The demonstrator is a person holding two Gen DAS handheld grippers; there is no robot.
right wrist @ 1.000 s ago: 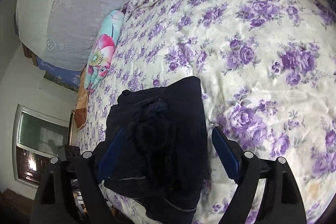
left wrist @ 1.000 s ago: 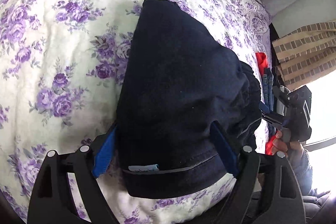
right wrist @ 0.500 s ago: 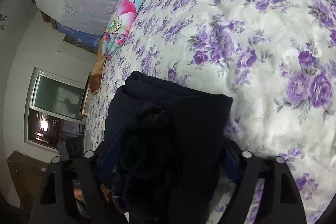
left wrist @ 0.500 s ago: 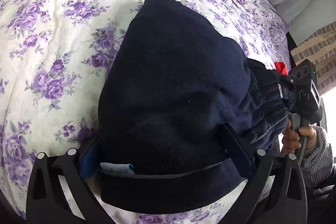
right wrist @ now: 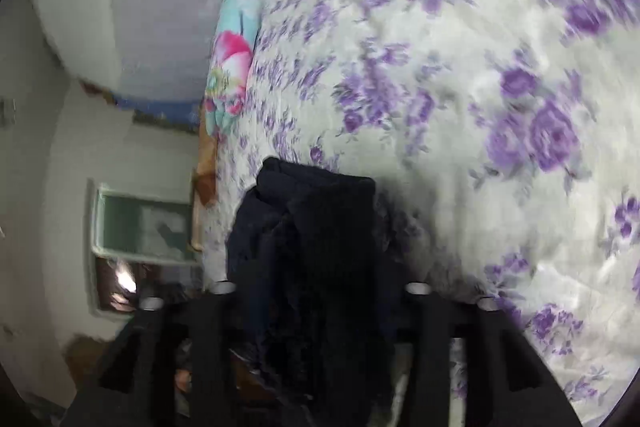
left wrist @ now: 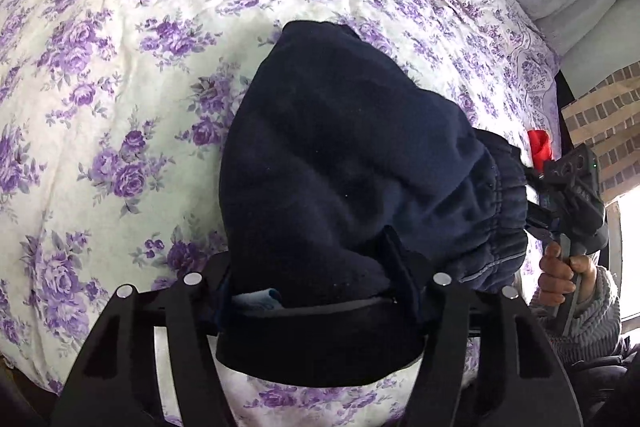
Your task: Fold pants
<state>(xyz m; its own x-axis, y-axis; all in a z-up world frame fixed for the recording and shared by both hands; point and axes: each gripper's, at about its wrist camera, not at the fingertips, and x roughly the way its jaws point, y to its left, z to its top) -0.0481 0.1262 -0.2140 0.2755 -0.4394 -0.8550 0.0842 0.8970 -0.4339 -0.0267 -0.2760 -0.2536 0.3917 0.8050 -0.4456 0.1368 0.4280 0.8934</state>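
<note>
With the folded pants bundled on the bed, the left hand-held gripper is closing around their near end while the right hand-held gripper, straddling the waistband end, is opening, so the next move is probably to clamp and shift the bundle.

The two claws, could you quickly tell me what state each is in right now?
Left claw: closing on the folded dark pants.
Right claw: opening, pants between its fingers; grip cannot be told.

free: bedspread open left of and beyond folded pants | blocked: pants fill near edge; pillow at far edge; red cloth at right edge
</note>
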